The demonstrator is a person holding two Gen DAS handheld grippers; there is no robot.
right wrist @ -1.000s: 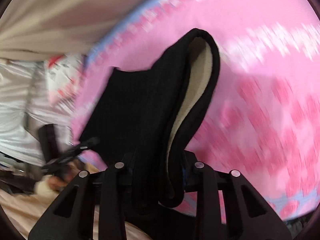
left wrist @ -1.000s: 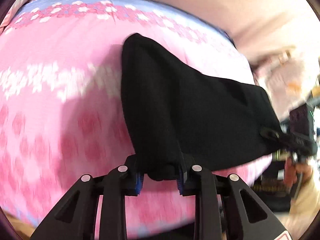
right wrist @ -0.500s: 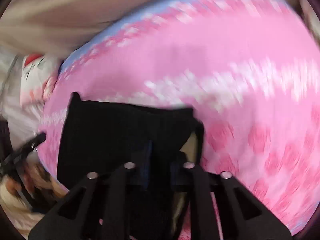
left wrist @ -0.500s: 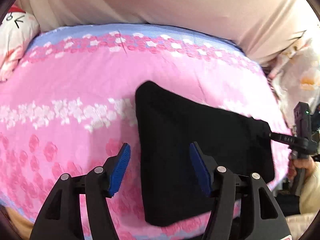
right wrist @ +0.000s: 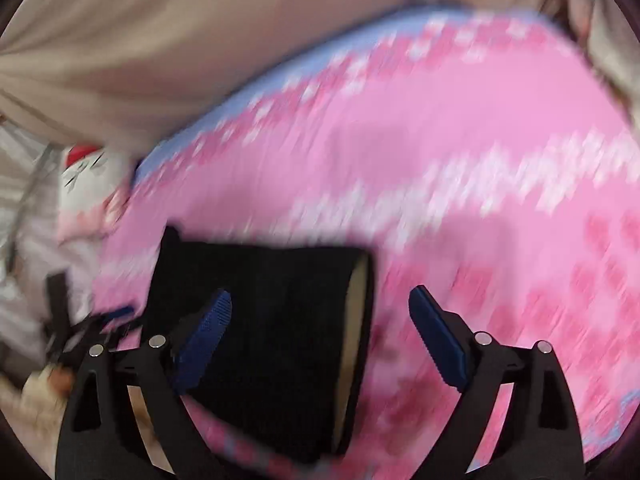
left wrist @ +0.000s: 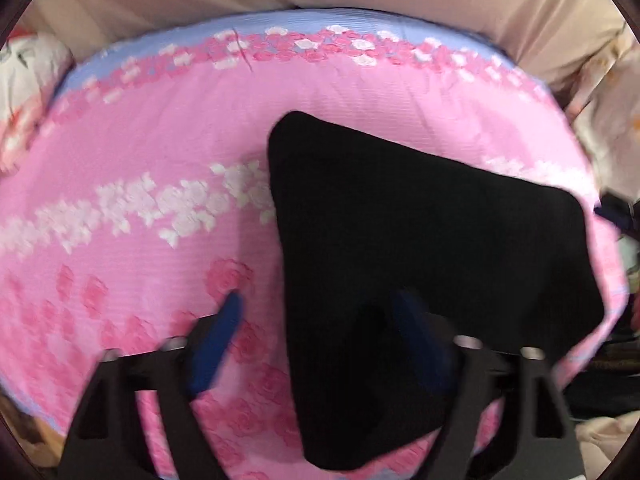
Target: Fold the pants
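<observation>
The black pants [left wrist: 420, 272] lie folded flat on a pink bedspread [left wrist: 140, 208] with white and dark pink flowers and a pale blue edge. A beige curtain [right wrist: 180, 40] hangs behind the bed, and a white pillow [left wrist: 28, 64] with red marks sits at the far corner. The left gripper [left wrist: 320, 340] has its blue pads wide apart, holding nothing. The right gripper [right wrist: 320, 332] is spread wide too, above the pants' end, where a cream lining [right wrist: 354, 328] shows. The right view is blurry, so touching is hard to judge.
</observation>
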